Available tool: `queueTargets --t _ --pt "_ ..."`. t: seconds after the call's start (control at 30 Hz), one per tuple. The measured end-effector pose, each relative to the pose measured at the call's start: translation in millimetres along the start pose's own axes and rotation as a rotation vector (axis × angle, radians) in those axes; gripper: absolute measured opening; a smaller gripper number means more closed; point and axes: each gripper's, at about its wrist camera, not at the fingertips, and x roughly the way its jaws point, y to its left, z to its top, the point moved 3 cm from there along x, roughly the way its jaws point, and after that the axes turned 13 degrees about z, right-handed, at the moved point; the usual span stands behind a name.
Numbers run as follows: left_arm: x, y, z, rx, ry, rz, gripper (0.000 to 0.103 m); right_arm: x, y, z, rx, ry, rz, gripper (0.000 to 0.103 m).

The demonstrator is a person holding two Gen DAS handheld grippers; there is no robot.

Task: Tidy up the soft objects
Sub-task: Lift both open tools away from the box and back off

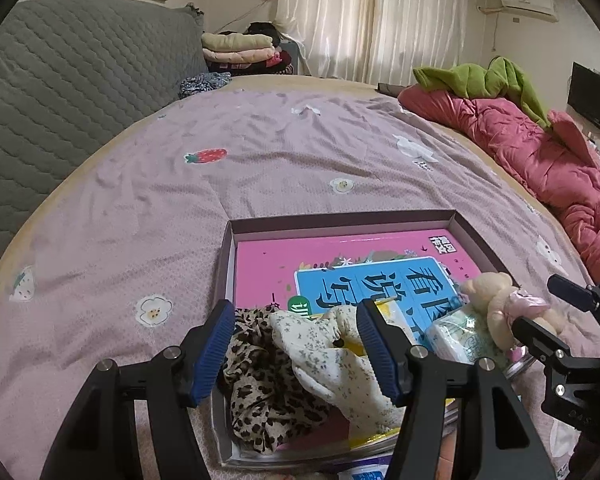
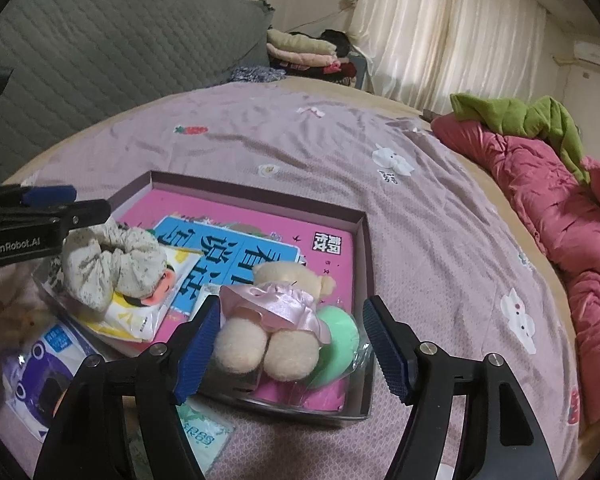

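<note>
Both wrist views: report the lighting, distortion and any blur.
Left wrist view: soft daylight through the curtain, no glare; strong fisheye bends the bed edge into an arc, with dark corners; the floral scrunchie by the left tool looks slightly soft. Right wrist view: same dim, even light and curvature; the bear between the right tool's fingers is a little blurred.

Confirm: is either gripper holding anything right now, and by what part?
Neither. Left gripper stands open around the cream floral fabric scrunchie; right gripper stands open around the beige plush bear in a pink satin dress, pads clear of both.
</note>
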Motion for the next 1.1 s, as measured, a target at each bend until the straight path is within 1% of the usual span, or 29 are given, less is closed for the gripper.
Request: queueTargets --t 0.17,0.47,0.63,0.73,0.9,1.1 --pt "-6 2 -1 0.0 -0.009 -0.01 0.063 -3 -3 1 0.011 -0.019 0.0 0.073" --pt "-12 16 6 -0.044 -0.023 -0.035 0.063 -15 -12 2 0.036 -0.069 0.007 0.074" --pt "-20 22 6 -0.046 -0.041 -0.035 0.063 -26 -10 7 0.03 -0.123 0.013 0.074" --pt "-24 25 4 -0.048 -0.052 -0.02 0.063 -32 -7 10 0.025 -0.151 0.025 0.074" --pt "-27 30 -1 -0.055 -0.048 -0.013 0.063 -33 -6 10 0.026 -0.146 0.033 0.074" --pt "-34 29 -9 -0.053 -0.052 -0.012 0.063 -40 -8 8 0.016 -0.153 0.002 0.074"
